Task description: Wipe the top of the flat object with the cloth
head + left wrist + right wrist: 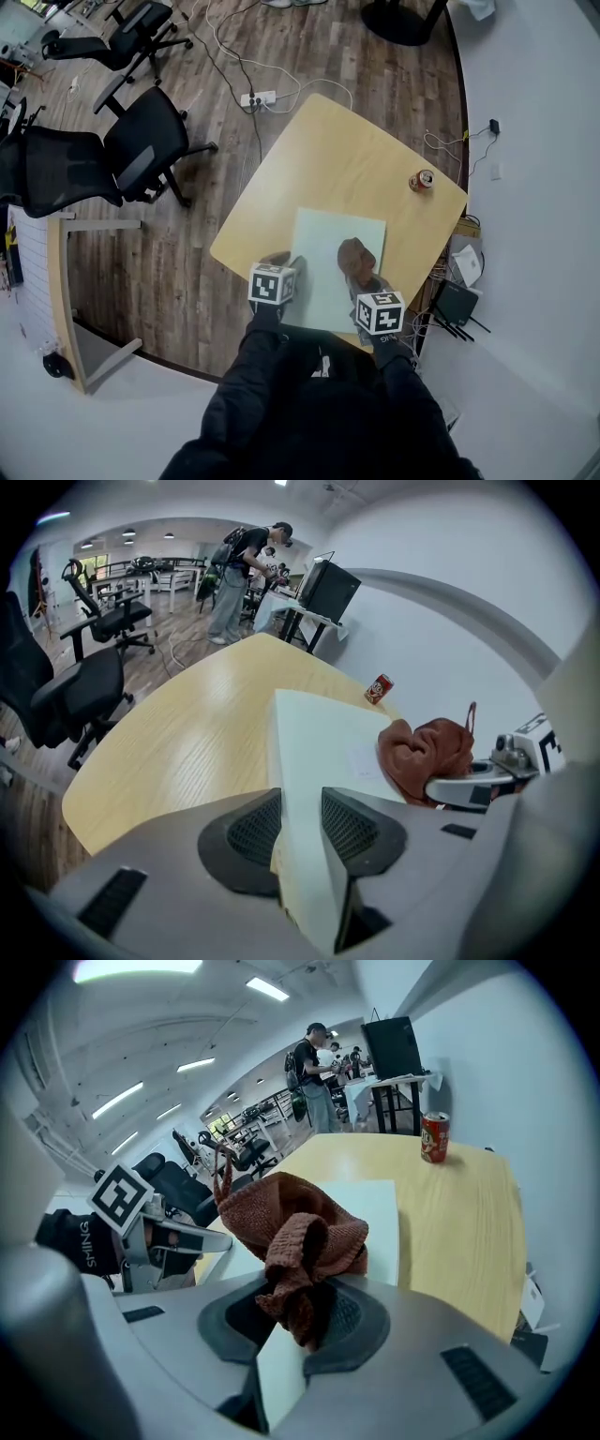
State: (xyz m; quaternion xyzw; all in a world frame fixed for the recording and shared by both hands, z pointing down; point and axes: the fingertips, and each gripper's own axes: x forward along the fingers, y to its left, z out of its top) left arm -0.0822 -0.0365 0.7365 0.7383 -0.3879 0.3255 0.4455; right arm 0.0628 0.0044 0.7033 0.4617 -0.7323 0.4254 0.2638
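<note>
A pale green flat board (323,253) lies on the near part of the wooden table (328,159). My left gripper (286,272) grips the board's near left edge; in the left gripper view the board (323,742) runs between the two pads (352,827), which press on it. My right gripper (367,286) is shut on a bunched brown cloth (354,258) that rests on the board's right half. The right gripper view shows the cloth (295,1222) pinched in the right gripper (300,1312), above the board (375,1213).
A red drink can (422,181) stands near the table's far right edge. Black office chairs (141,141) and a power strip (258,97) with cables are on the floor to the left. A white wall runs along the right side.
</note>
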